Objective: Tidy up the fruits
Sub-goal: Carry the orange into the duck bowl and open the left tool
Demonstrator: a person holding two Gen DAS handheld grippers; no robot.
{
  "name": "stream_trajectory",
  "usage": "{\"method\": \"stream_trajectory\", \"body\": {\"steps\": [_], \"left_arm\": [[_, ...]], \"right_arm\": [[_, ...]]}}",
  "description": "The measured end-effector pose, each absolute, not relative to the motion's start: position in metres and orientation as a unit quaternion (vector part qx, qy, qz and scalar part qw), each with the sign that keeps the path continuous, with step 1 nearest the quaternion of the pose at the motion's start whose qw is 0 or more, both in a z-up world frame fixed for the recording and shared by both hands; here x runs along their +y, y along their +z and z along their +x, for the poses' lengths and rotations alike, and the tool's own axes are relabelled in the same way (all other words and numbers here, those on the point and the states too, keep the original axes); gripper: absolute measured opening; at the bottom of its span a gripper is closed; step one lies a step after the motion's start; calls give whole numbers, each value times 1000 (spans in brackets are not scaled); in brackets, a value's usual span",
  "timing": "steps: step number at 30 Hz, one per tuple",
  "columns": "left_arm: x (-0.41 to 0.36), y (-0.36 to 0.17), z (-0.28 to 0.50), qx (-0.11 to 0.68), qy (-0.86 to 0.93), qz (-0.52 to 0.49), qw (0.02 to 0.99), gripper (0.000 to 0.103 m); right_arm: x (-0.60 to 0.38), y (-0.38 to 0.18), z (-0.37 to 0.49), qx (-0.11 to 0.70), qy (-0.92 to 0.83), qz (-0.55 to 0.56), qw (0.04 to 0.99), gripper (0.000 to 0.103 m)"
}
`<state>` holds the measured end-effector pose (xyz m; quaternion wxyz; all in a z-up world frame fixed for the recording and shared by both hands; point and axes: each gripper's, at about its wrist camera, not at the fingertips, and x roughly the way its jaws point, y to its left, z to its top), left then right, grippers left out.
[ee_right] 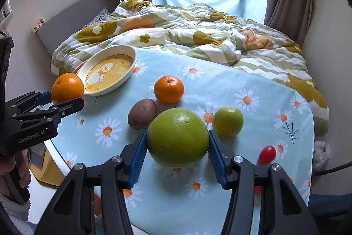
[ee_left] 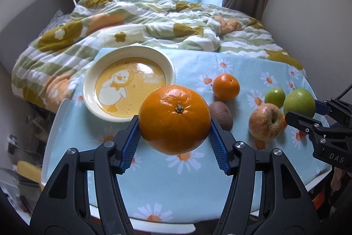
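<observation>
My left gripper (ee_left: 175, 122) is shut on a large orange (ee_left: 175, 119) and holds it above the table, just right of and in front of the cream duck plate (ee_left: 129, 83). My right gripper (ee_right: 177, 140) is shut on a big green apple (ee_right: 177, 137), lifted over the cloth. On the daisy tablecloth lie a small orange (ee_right: 169, 89), a brown kiwi (ee_right: 142, 113), a small green fruit (ee_right: 228, 121) and a cherry tomato (ee_right: 266, 154). A reddish apple (ee_left: 265, 121) shows in the left wrist view. The plate (ee_right: 110, 71) holds no fruit.
The round table (ee_left: 55, 124) with the blue cloth stands against a bed with a rumpled flowered quilt (ee_left: 154, 23). Curtains and a window are behind. The table's edge drops off at the left and right. A white bag (ee_right: 321, 151) lies on the floor at right.
</observation>
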<state>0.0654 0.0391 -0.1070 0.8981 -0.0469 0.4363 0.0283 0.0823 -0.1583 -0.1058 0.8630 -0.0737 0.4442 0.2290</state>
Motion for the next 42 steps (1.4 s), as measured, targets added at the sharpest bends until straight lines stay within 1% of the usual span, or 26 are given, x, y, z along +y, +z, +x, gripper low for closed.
{"method": "stream_trajectory", "body": {"steps": [6,16,27,36,37,38,39,42], "left_arm": [[86,-105,98,438,13,-43,898,66],[152,-126,164,452,-23,-17,892,66],[172,-167,222,476,-79,24,876,66],[167,-188,240,487,-115,43,865,68],[166,-187,240,483,-112,47,867,76],[166,-185,239,478,-110,50,870,94],[165,-182,237,472,-108,51,874,103],[164,-171,231,458,-103,57,881,103]], "right_arm": [[-114,-98,104,443,218,-60,868,50],[-45,-102,144,446,187,-37,875,50],[-16,-121,169,468,135,-12,873,50],[-15,-129,174,481,100,4,871,50],[-15,-129,173,482,98,5,871,50],[-16,-129,173,483,96,6,870,50],[-16,-128,173,483,95,7,870,50],[-19,-125,172,483,94,9,870,50]]}}
